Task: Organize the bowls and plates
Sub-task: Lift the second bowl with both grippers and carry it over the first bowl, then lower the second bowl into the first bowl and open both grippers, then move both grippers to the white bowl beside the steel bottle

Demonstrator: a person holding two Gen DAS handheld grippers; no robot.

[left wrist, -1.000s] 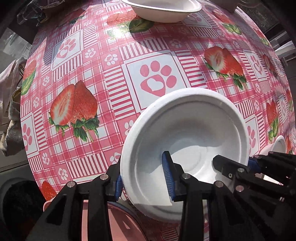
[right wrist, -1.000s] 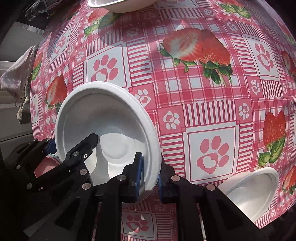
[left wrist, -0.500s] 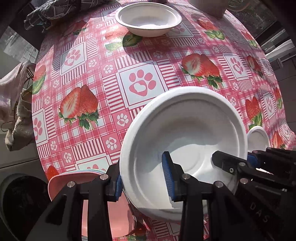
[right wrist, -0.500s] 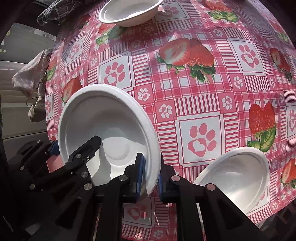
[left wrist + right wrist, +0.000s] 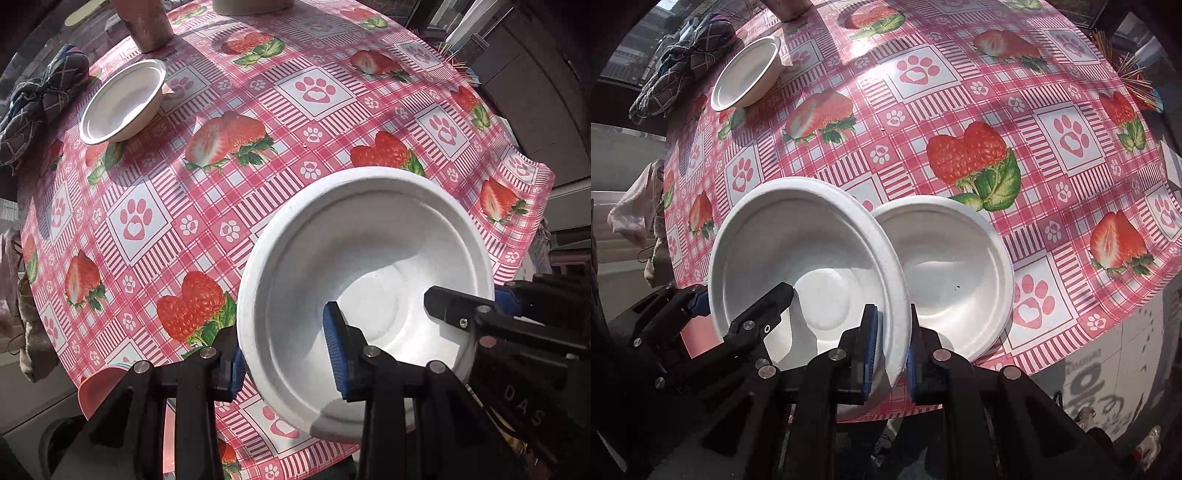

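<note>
Both grippers hold one white foam bowl (image 5: 365,258) above the strawberry tablecloth (image 5: 258,110). My left gripper (image 5: 284,354) grips its left rim, one pad inside and one outside. My right gripper (image 5: 892,343) is shut on its right rim (image 5: 894,295). A second white bowl (image 5: 956,269) rests on the table just right of the held one, partly under its rim. A third white bowl (image 5: 122,101) sits far left; it also shows in the right wrist view (image 5: 746,74). A pink plate (image 5: 107,384) lies at the near left edge.
A dark checked cloth bundle (image 5: 33,107) lies beyond the far bowl. A brown cup (image 5: 147,22) stands at the back. Toothpicks (image 5: 1126,70) sit at the far right edge. A beige cloth (image 5: 631,214) hangs off the left side.
The held bowl has risen and moved right with both grippers; more of the table shows. The second white bowl is now beside and partly under it.
</note>
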